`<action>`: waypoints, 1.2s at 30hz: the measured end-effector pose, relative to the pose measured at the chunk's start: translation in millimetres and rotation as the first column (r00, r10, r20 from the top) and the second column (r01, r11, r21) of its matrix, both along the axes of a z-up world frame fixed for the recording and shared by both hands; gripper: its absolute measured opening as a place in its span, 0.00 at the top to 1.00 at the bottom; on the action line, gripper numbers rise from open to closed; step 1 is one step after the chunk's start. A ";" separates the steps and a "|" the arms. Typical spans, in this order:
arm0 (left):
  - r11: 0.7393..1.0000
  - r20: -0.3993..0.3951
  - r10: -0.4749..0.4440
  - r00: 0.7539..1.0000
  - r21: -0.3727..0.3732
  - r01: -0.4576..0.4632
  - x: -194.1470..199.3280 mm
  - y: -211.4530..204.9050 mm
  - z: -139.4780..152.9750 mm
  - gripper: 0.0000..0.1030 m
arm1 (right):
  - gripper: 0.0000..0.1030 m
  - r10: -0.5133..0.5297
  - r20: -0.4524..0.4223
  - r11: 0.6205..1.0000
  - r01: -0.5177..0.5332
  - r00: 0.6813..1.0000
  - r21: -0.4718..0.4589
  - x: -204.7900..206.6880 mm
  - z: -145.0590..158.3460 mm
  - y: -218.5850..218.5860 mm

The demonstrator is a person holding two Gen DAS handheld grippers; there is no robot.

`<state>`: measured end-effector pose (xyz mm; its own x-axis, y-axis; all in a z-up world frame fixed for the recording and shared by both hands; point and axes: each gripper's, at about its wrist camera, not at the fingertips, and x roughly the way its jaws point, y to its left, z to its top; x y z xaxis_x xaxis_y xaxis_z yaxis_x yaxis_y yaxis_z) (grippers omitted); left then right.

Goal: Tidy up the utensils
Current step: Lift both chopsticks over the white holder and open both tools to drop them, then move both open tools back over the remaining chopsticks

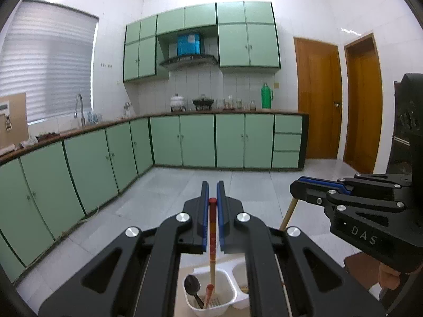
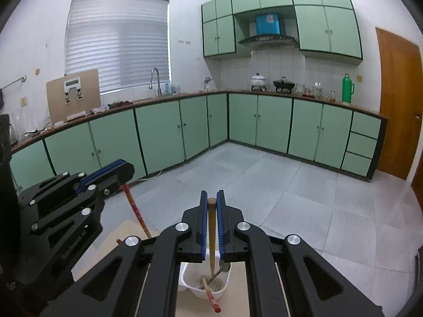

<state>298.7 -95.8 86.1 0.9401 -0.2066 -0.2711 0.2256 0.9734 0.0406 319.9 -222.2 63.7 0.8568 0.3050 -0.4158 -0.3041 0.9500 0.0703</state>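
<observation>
The red chopstick stands right between the fingers of the left gripper. Its red top pokes up just behind the fingertips, and its thin end hangs down into the white holder below. The left gripper is squeezed nearly all the way in and grips this stick.

The wood chopstick sits the same way in the right gripper — clamped tight between the blue pads, round top up, thin end down in the same holder. In the left view the right gripper shows on the right side, with the pale stick slanting down from it.

Both sticks run up and down, each leaning a little. The holder has two cups side by side. In one cup a dark spoon and another red stick lean against the wall. In the right view a metal spoon rests in the cup, and a red-tipped stick leans out over the near rim toward the camera.
</observation>
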 end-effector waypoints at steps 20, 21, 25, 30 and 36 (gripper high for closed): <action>0.999 0.026 0.046 0.999 -0.019 -0.045 -61.8 39.2 6.3 0.50 | 0.36 -0.081 0.055 0.995 0.077 0.995 0.063 -57.5 7.2 -41.9; 0.999 0.018 0.045 0.999 -0.025 -0.045 -70.5 42.2 2.7 0.49 | 0.35 -0.081 0.057 0.995 0.077 0.995 0.067 -63.6 5.5 -43.6; 0.998 -0.009 0.050 0.999 -0.037 -0.050 -99.8 51.2 -16.5 0.44 | 0.28 -0.085 0.060 0.994 0.080 0.995 0.079 -96.9 -10.7 -48.4; 0.998 -0.076 0.054 0.996 -0.033 -0.057 -130.3 57.2 -52.2 0.40 | 0.22 -0.091 0.044 0.993 0.088 0.995 0.075 -135.8 -41.5 -47.5; 0.997 -0.151 0.075 0.986 0.015 -0.073 -158.1 60.1 -99.4 0.36 | 0.19 -0.110 -0.015 0.991 0.111 0.994 0.074 -168.2 -84.6 -43.2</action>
